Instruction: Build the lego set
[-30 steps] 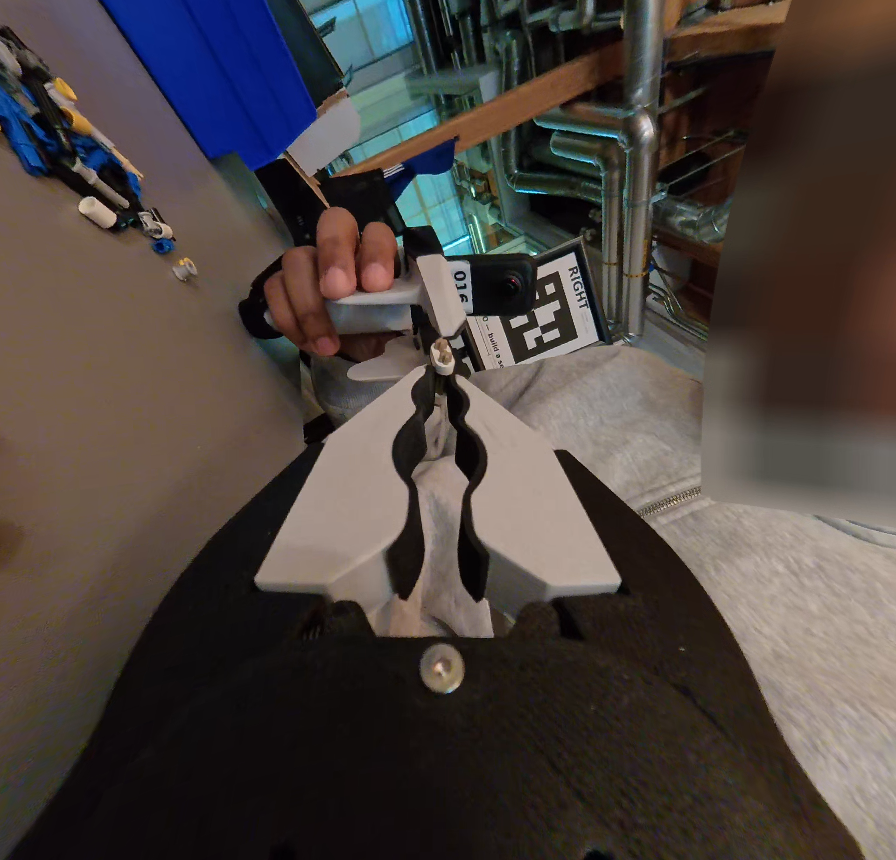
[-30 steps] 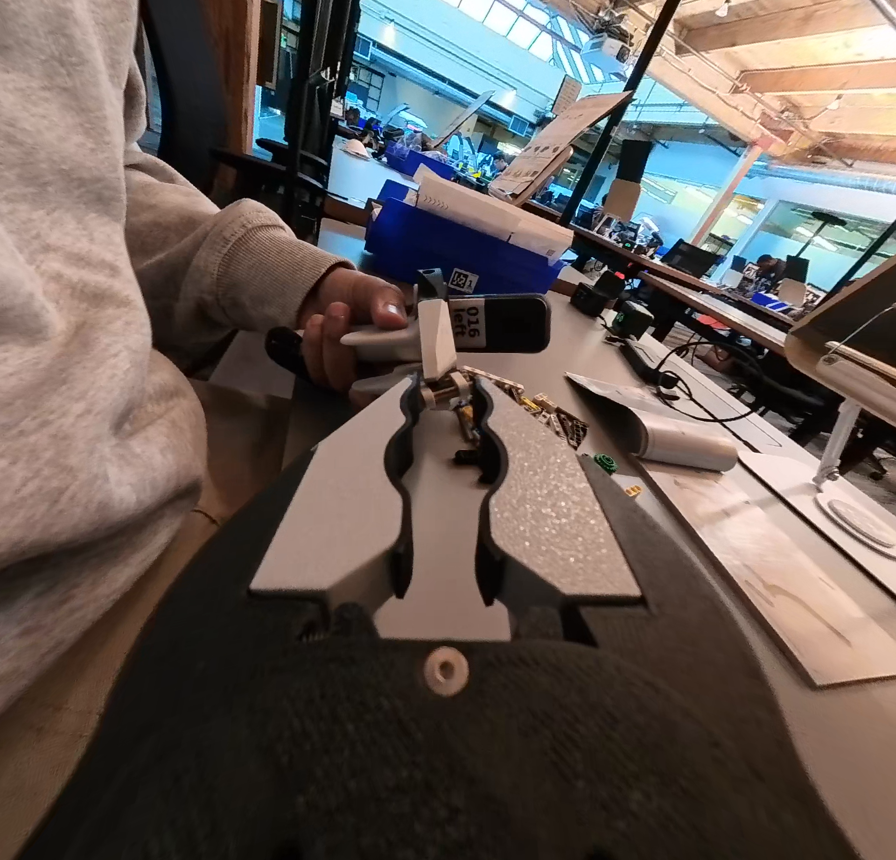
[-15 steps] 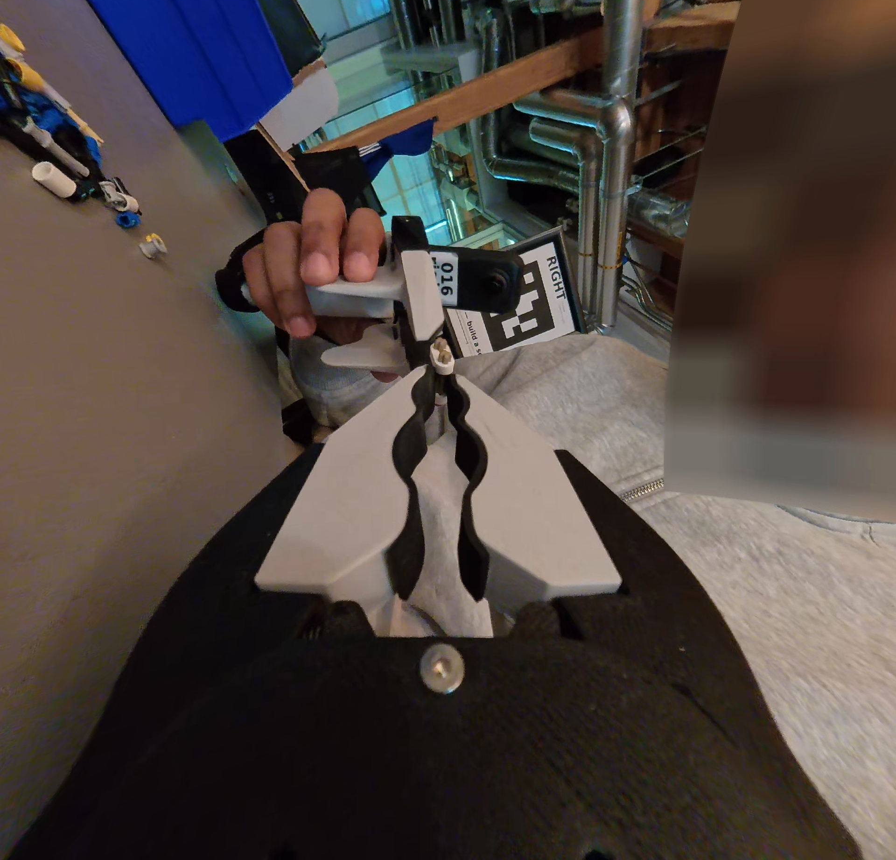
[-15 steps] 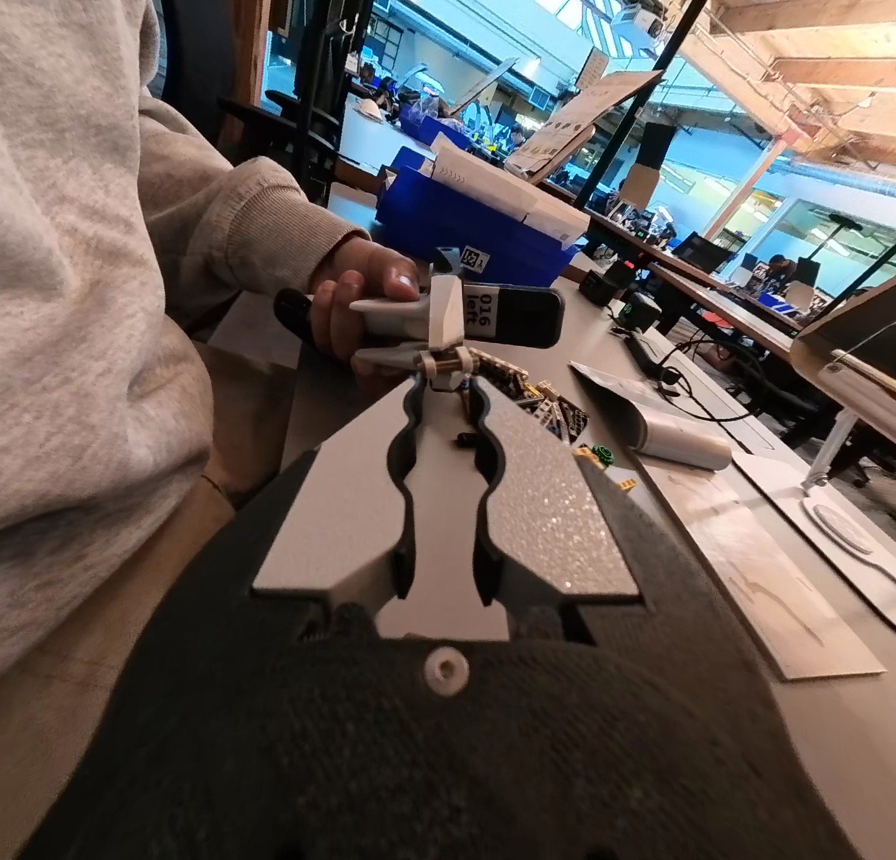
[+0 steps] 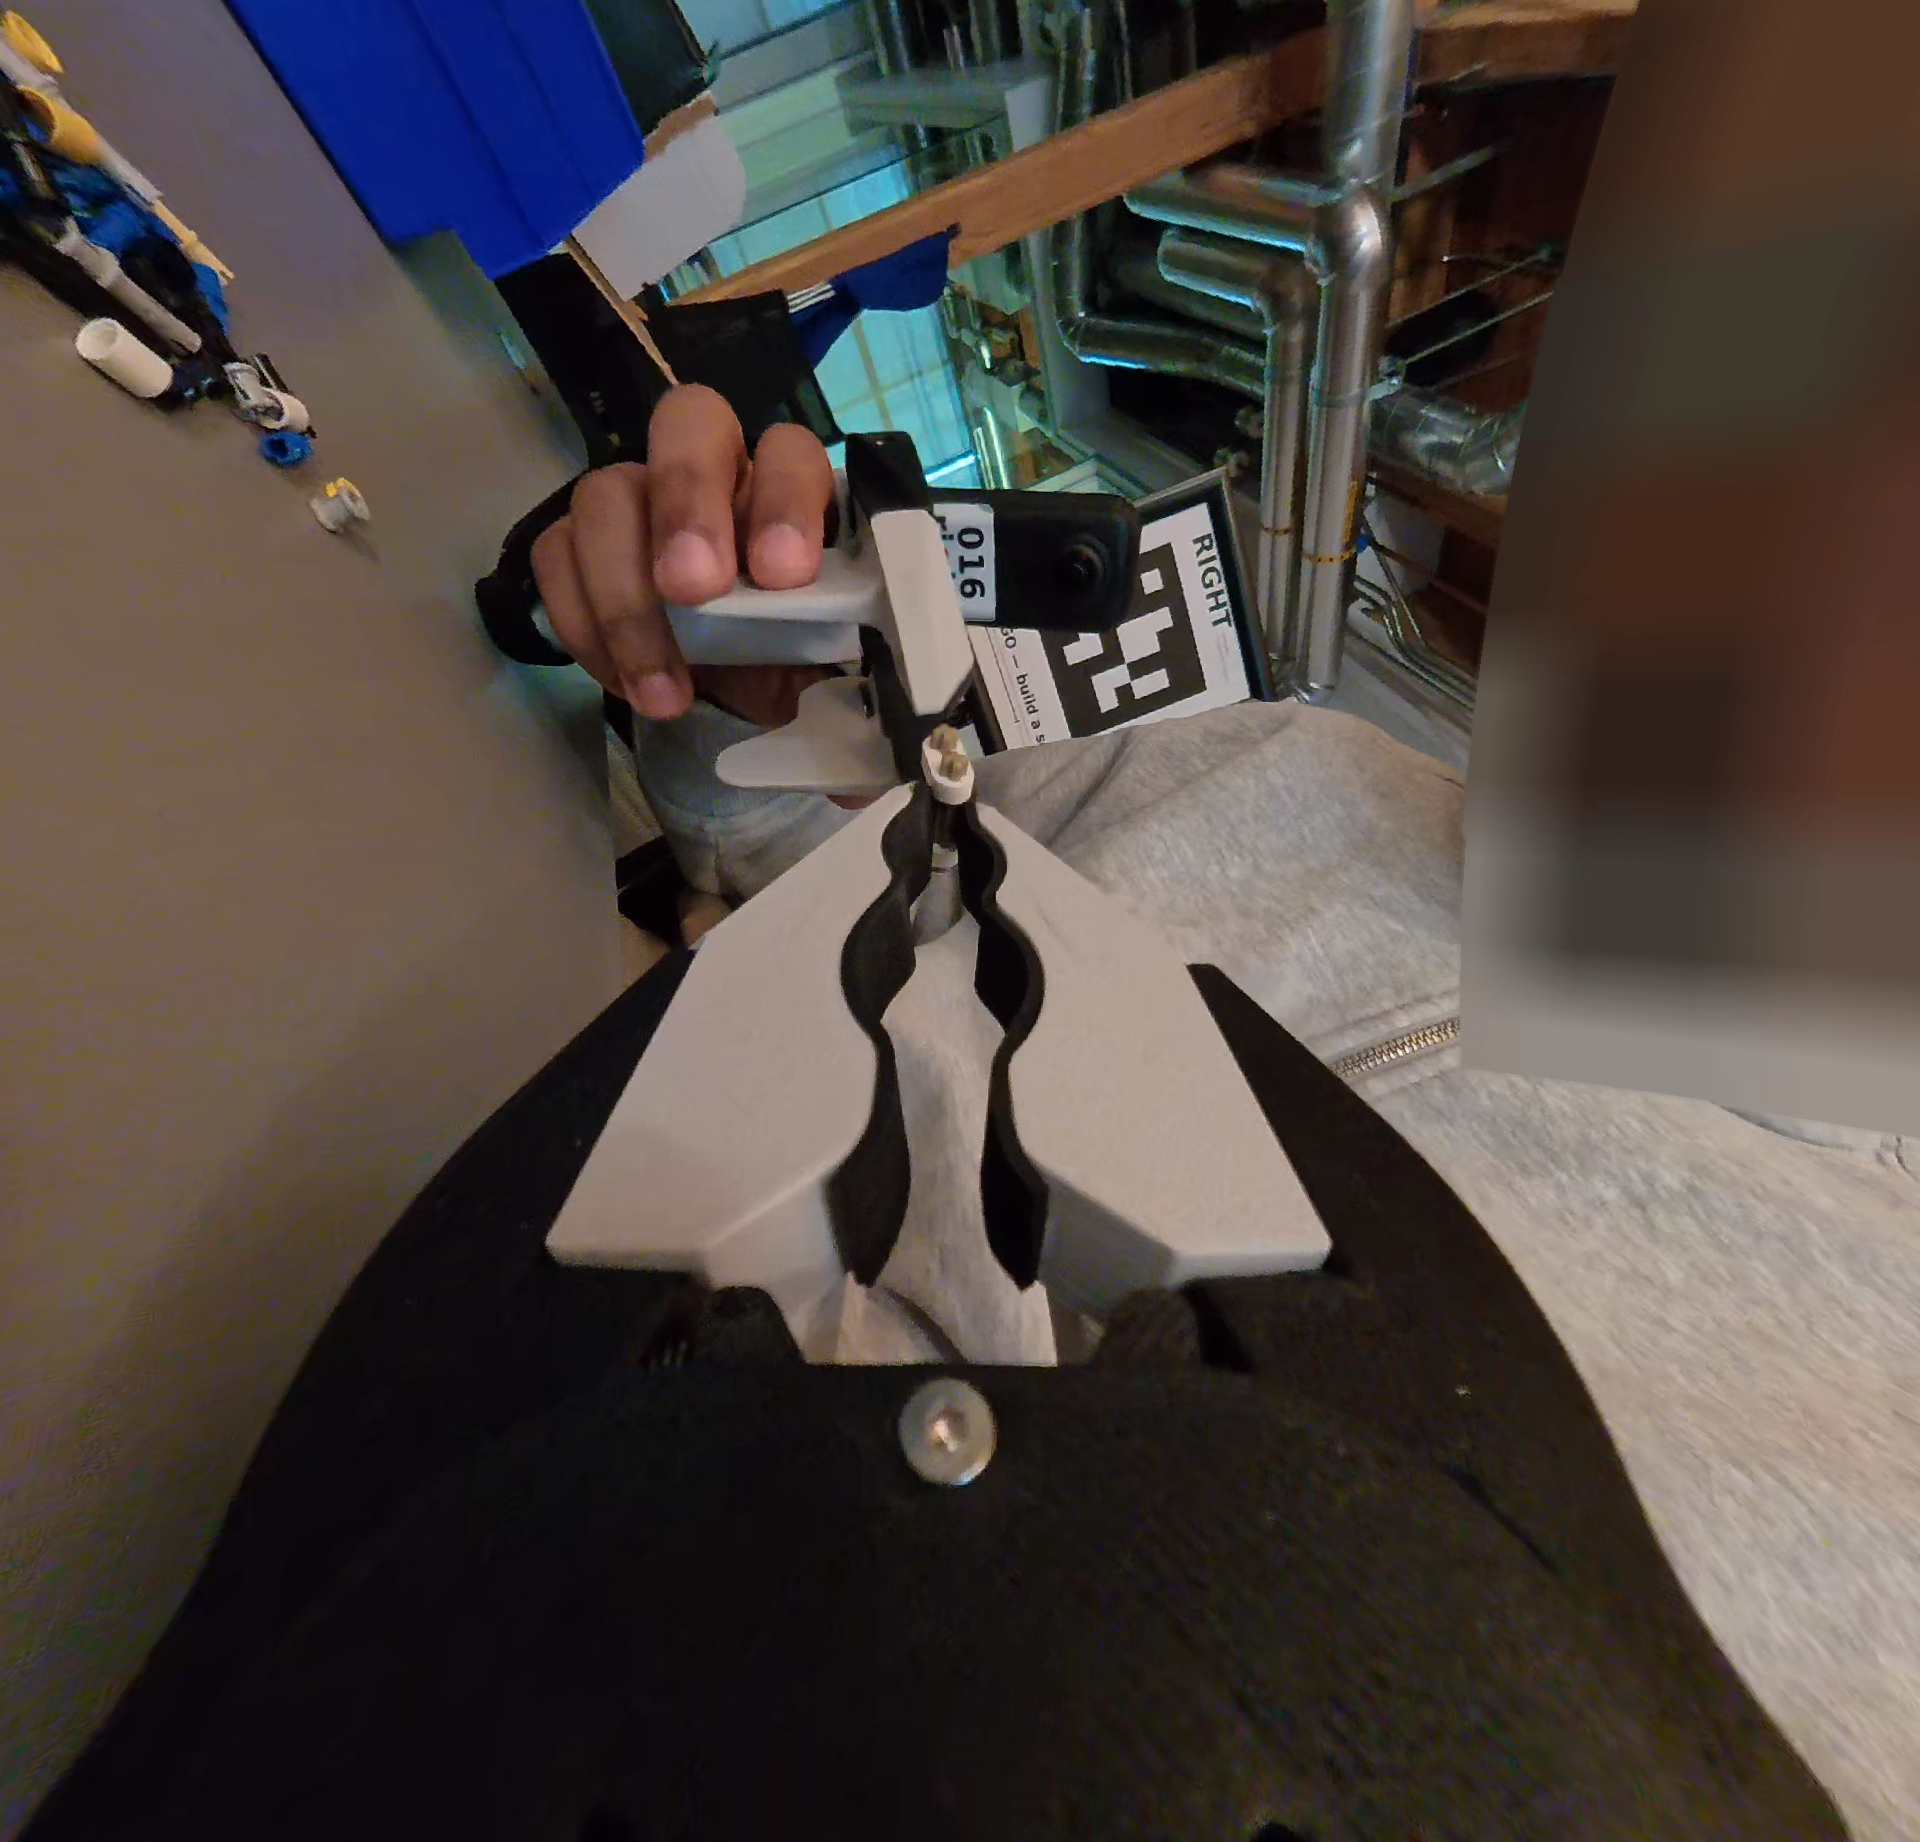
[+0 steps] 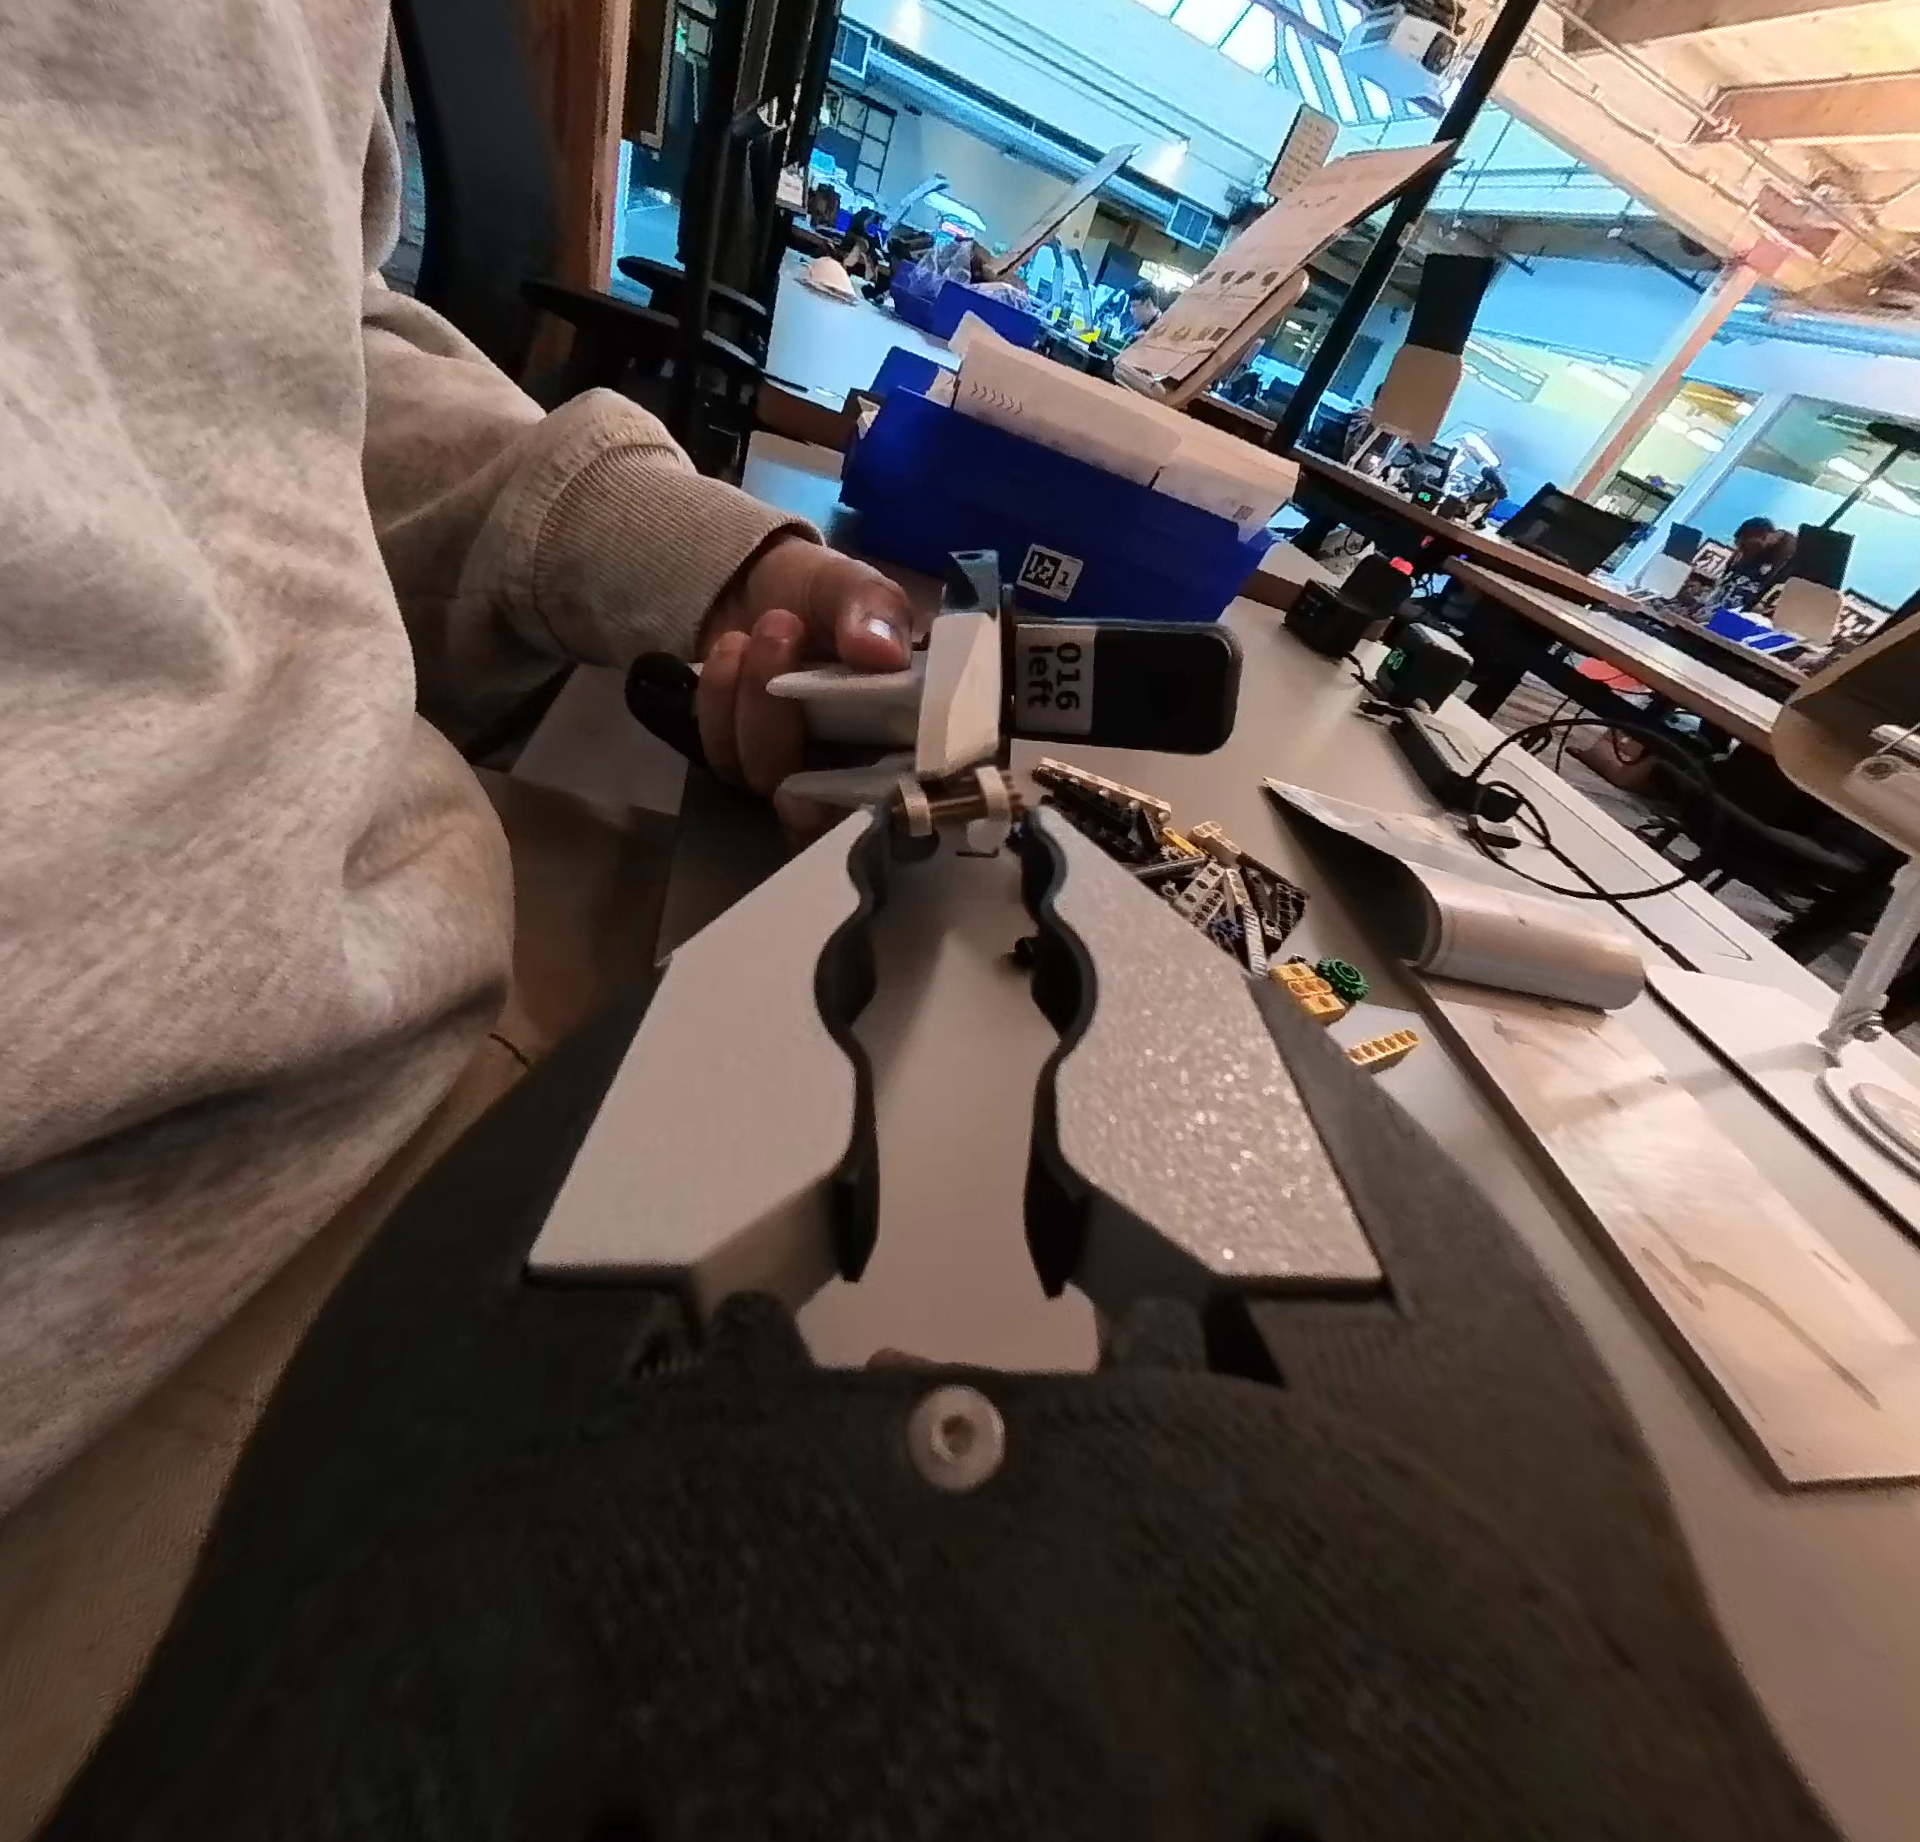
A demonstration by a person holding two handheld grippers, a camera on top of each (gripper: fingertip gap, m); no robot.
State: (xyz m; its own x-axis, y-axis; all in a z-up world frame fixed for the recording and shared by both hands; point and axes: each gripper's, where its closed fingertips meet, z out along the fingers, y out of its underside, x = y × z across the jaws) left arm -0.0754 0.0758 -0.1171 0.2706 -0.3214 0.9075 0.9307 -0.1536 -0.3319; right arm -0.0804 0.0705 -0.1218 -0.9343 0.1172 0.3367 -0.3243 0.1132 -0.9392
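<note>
My left gripper (image 5: 940,805) is shut on a small white lego piece with tan pins (image 5: 948,769), held in the air in front of a person's grey sweatshirt. My right gripper (image 6: 961,836) meets it tip to tip and is shut on the same small tan and white assembly (image 6: 951,805). In the left wrist view a hand holds the right gripper (image 5: 909,712) just beyond the piece. In the right wrist view the left gripper (image 6: 961,743) comes in from above.
Loose lego parts (image 6: 1174,857) lie on the grey table (image 6: 1558,1117), with yellow bricks (image 6: 1314,992), a green gear (image 6: 1340,977) and an open booklet (image 6: 1496,919). A blue bin (image 6: 1039,535) stands behind. More parts (image 5: 104,265) and a white tube (image 5: 123,358) show at far left. The grippers are tip to tip, or close to it.
Both grippers stay closed tip to tip on the small assembly. The piece has turned between them, so its tan pins now show. Both views have shifted slightly.
</note>
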